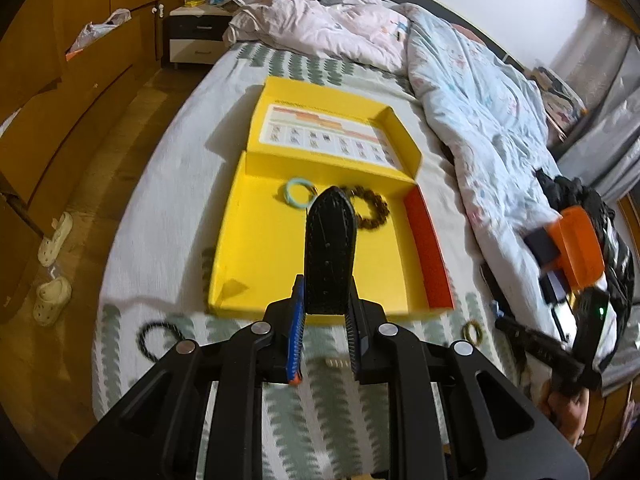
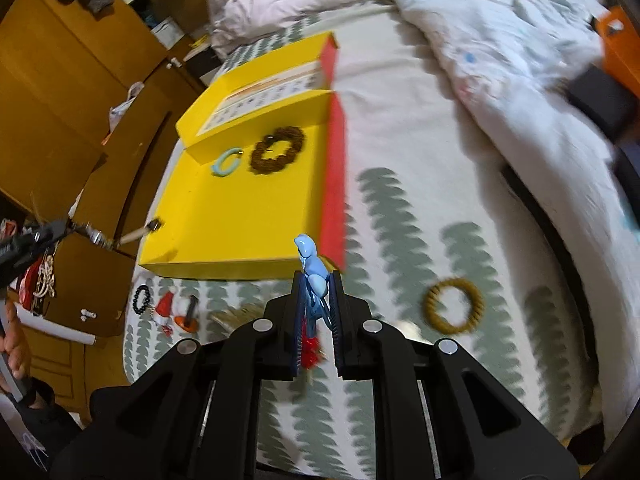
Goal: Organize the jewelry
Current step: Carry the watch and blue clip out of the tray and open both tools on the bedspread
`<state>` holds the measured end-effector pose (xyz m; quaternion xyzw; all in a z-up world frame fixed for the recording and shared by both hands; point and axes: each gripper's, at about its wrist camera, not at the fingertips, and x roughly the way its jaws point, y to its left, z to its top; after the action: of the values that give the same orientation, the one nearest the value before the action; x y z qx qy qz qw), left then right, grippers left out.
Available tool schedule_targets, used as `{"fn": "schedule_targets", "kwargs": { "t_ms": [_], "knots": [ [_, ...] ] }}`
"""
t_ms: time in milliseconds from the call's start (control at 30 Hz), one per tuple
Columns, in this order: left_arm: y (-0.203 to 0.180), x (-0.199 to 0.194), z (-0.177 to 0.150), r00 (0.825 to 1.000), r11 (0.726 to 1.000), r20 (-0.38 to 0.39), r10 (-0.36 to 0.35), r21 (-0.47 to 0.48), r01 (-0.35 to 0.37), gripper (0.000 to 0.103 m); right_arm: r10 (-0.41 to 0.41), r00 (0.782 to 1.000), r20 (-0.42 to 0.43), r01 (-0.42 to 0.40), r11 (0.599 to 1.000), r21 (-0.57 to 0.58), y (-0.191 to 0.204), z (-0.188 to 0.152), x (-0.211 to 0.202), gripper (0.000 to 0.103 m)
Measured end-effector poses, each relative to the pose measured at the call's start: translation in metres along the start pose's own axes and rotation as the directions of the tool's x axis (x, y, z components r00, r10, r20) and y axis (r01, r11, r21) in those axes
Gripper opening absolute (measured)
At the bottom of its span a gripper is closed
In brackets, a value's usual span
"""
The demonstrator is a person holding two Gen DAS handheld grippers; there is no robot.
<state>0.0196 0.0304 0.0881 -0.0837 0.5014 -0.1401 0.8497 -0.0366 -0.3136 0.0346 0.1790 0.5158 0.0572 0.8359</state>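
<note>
the left gripper (image 1: 330,300) clamps a black strap (image 1: 330,248) above the near edge of the open yellow box (image 1: 256,240) on the bed (image 2: 400,128). the right gripper (image 2: 318,304), nearly closed, pinches a light blue trinket (image 2: 312,268). a turquoise ring (image 1: 297,193) and brown bead bracelet (image 2: 276,150) lie inside the box.

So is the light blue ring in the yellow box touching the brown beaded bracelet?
Apart. The right wrist view shows bare yellow floor between the blue ring and the brown bracelet in the box.
</note>
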Motion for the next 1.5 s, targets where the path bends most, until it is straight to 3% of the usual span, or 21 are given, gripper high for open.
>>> {"fn": "schedule_targets", "kwargs": {
  "t_ms": [133, 367, 633, 867, 1067, 1333, 1500],
  "knots": [
    [-0.012, -0.004, -0.024, 1.000, 0.999, -0.008, -0.009, 0.033, 0.009, 0.018, -0.011, 1.000, 0.010, 0.011, 0.999, 0.050, -0.026, -0.012, -0.015, 0.013],
    [-0.028, 0.002, -0.069, 0.989, 0.988, -0.091, -0.113, 0.092, 0.121, 0.018, -0.103, 0.994, -0.023, 0.105, 0.985, 0.135, -0.074, -0.027, -0.018, 0.013],
    [-0.009, 0.021, -0.100, 0.986, 0.985, -0.127, -0.108, 0.123, 0.124, 0.018, -0.218, 0.970, -0.104, 0.234, 0.956, 0.179, -0.107, -0.036, 0.004, 0.013],
    [0.028, 0.037, -0.122, 0.984, 0.989, -0.167, -0.063, 0.118, 0.084, 0.018, -0.289, 0.943, -0.163, 0.318, 0.927, 0.200, -0.125, -0.041, 0.025, 0.013],
    [0.046, 0.040, -0.138, 0.981, 0.987, -0.191, -0.040, 0.145, 0.069, 0.018, -0.303, 0.936, -0.178, 0.336, 0.920, 0.203, -0.127, -0.040, 0.034, 0.013],
    [0.067, 0.055, -0.144, 0.979, 0.982, -0.198, 0.051, 0.189, -0.013, 0.018, -0.345, 0.911, -0.226, 0.392, 0.893, 0.222, -0.138, -0.041, 0.051, 0.013],
    [0.075, 0.059, -0.146, 0.978, 0.977, -0.183, 0.101, 0.203, -0.063, 0.018, -0.345, 0.911, -0.226, 0.395, 0.888, 0.234, -0.143, -0.040, 0.052, 0.014]
  ]
}}
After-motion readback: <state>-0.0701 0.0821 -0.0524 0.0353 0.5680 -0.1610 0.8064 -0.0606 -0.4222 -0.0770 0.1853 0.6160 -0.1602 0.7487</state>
